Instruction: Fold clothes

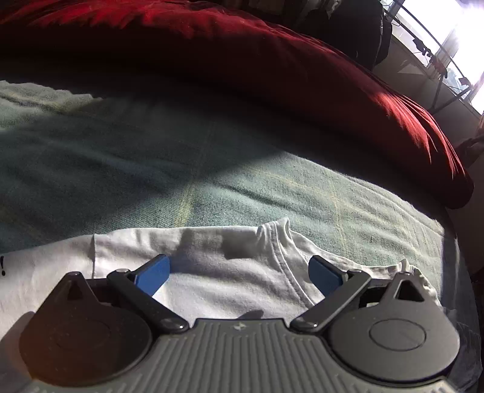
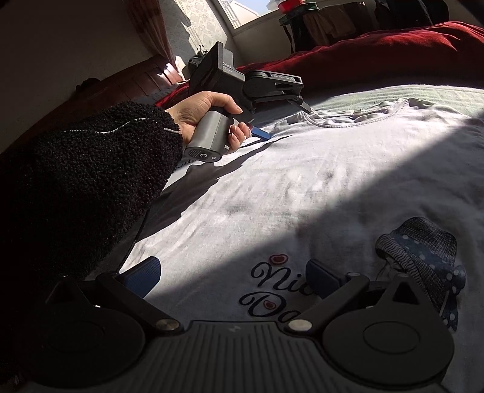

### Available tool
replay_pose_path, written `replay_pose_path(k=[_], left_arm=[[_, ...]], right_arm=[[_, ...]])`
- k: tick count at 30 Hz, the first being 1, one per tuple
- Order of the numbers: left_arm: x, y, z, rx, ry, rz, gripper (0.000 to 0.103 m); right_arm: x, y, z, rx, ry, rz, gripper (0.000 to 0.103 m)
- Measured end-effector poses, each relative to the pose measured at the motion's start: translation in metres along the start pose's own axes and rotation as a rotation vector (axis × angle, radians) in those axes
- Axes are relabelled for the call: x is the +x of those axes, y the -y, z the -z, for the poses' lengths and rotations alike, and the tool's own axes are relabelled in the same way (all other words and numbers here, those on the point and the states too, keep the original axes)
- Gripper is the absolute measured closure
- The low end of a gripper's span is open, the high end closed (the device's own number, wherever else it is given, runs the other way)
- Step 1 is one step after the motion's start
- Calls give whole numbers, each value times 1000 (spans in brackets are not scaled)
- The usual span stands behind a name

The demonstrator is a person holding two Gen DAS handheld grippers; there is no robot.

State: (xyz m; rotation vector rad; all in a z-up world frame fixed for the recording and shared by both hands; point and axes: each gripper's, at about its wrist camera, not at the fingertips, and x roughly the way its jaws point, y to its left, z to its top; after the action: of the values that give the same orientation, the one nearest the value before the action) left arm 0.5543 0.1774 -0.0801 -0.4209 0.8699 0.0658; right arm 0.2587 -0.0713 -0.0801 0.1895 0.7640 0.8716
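Note:
A white T-shirt (image 2: 317, 181) with a hat print (image 2: 423, 254) and dark cursive lettering lies spread flat on the bed. In the left wrist view its sleeve and shoulder seam (image 1: 242, 272) lie just under my left gripper (image 1: 239, 272), which is open, its blue pads on either side of the sleeve cloth. The left gripper also shows in the right wrist view (image 2: 260, 133), held low at the shirt's far left edge near the collar (image 2: 357, 118). My right gripper (image 2: 233, 278) is open and empty, low over the shirt's printed chest.
A pale green bedspread (image 1: 181, 157) covers the bed. A dark red duvet (image 1: 272, 75) is heaped along the far side. A wooden headboard (image 2: 121, 87) and window (image 2: 242, 12) lie beyond. The black fleece sleeve (image 2: 75, 187) crosses at left.

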Motion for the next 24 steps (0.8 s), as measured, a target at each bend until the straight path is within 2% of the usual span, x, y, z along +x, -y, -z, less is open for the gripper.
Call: replay_pose_path(k=[4,8,12,17,21,24], left_arm=[[7,5,-9,14,26,-27,1],[-18,11,-5,4,22,-15,2],[-62,23,14,51,20,48,1],[-82,28,49,120,-29,13,1],[-89,10,64,45,-66,-5,2],[-108,-4,67,20,-15,17,1]], right_arm=[[2,1,1,-7,6,-4,0],[0,2,0,8,12,-10,0],[-5,4,-3,47,15,-18,0],[-10,4,-4,59,14,-22,0],[-15,2,-4,59,18,-34,0],[-22,1,-5,54,35,-45,0]])
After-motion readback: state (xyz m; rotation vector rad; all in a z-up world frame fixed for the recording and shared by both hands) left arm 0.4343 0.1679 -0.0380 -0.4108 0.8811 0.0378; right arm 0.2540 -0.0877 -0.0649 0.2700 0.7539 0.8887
